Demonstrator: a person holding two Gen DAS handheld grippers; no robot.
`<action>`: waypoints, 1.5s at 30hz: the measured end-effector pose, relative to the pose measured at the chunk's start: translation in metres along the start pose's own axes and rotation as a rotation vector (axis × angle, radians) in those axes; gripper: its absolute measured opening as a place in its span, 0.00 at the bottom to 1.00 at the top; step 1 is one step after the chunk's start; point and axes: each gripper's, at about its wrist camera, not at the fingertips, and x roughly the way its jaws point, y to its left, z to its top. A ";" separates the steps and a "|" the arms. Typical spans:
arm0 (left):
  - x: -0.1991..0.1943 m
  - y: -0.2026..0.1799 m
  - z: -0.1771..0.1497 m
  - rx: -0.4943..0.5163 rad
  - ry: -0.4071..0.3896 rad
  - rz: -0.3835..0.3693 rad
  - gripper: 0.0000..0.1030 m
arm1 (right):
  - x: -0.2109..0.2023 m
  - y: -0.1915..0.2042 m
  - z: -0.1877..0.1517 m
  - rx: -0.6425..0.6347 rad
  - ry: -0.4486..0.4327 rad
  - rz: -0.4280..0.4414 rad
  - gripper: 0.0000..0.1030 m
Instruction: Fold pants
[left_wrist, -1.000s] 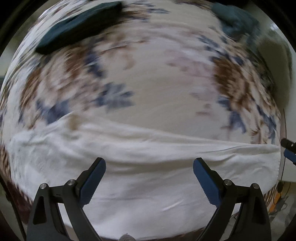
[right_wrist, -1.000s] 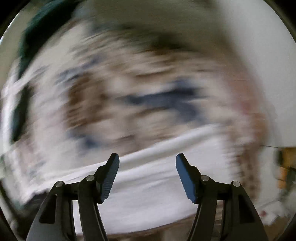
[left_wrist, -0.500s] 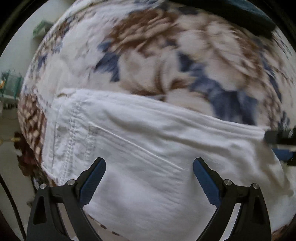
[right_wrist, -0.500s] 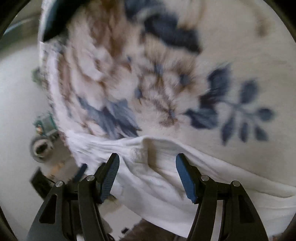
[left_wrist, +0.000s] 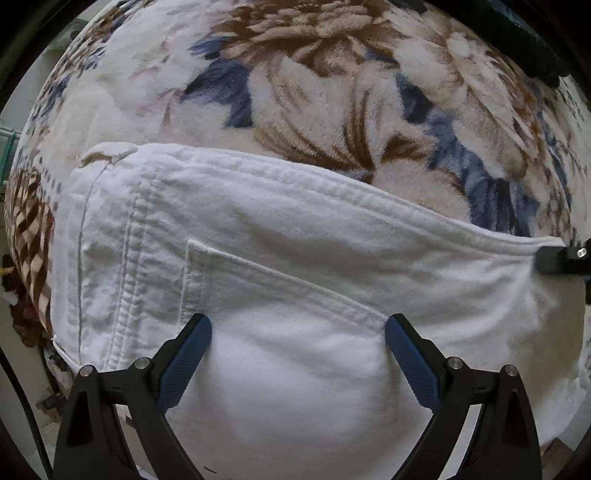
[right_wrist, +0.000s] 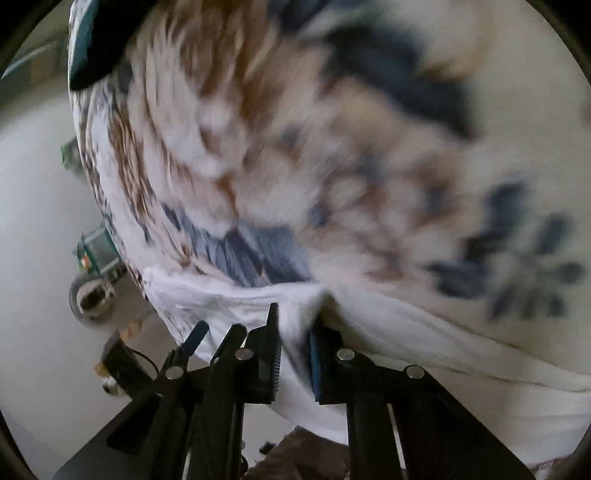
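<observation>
White denim-like pants (left_wrist: 295, 258), plush fleecy floral blanket (left_wrist: 325, 85)

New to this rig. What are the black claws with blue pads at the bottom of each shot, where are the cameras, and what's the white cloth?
No robot arm here: a person carries a two-finger gripper in each hand, and each gripper has a fisheye camera looking forward along its fingers. So the claws at the bottom of a picture are that gripper's own fingers.

Left wrist view: the left gripper is open over white pants, which lie on a floral blanket. You can see a pocket seam and stitching. At the right edge, the other gripper's tip meets the pants' edge.

Right wrist view (blurred): the right gripper has just been closing, and a bunch of the pants' edge sits pinched between its pads. The left gripper holds nothing yet.
</observation>
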 end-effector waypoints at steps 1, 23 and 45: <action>0.000 0.001 0.000 -0.002 0.006 -0.003 0.94 | -0.010 -0.003 0.001 0.007 -0.040 -0.008 0.13; -0.033 -0.069 0.052 0.084 -0.048 -0.095 0.94 | -0.003 -0.025 -0.051 0.068 -0.139 -0.131 0.16; -0.040 -0.124 0.086 0.172 -0.053 -0.067 0.94 | -0.064 -0.038 -0.103 -0.357 -0.139 -0.618 0.55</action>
